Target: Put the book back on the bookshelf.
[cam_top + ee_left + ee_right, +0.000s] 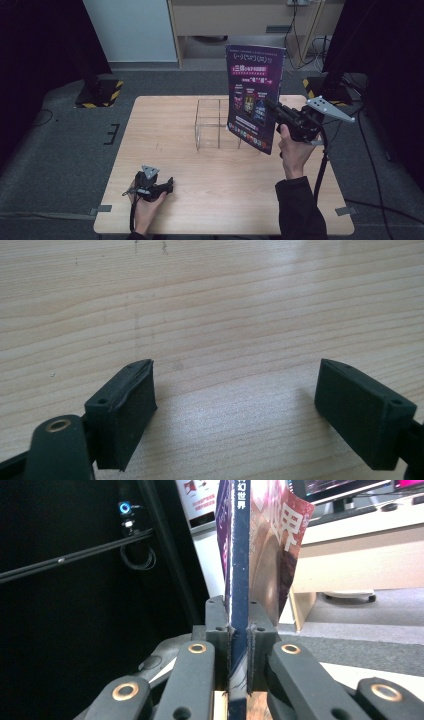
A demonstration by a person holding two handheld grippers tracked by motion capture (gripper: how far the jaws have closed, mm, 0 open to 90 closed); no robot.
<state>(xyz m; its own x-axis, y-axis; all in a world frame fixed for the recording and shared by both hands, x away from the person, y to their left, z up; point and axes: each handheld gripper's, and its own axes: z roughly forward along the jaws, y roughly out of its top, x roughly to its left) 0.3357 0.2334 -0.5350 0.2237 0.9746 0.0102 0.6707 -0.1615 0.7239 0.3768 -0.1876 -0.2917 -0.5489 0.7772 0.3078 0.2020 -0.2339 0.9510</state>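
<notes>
High view shows us carrying a magazine (254,97) upright in the air, pinched at its spine edge by the right claw (274,107), just beside the clear wire rack (210,125) that stands at the middle of the tabletop (165,150). The magazine hangs over the right end of the rack, its lower corner near the rack's right-hand slot but, as far as we can tell, not yet inside it. In the right gripper view the right claw (239,630) is pressed together on the dark blue spine (240,555), pads tight on both faces.

The left claw (169,185) rests low on the tabletop, well apart from the rack and nearer the person's side; in the left gripper view its pads (127,405) stand spread with nothing but bare wood between them.

We judge the step in hand to be the carry toward the rack, with the filing itself not yet done. The next move calls for squaring the magazine's bottom edge with one slot of the rack, lowering it straight between the wires, and only then easing the pinch. The pages may fan or catch on a wire, so the descent should be slow.
</notes>
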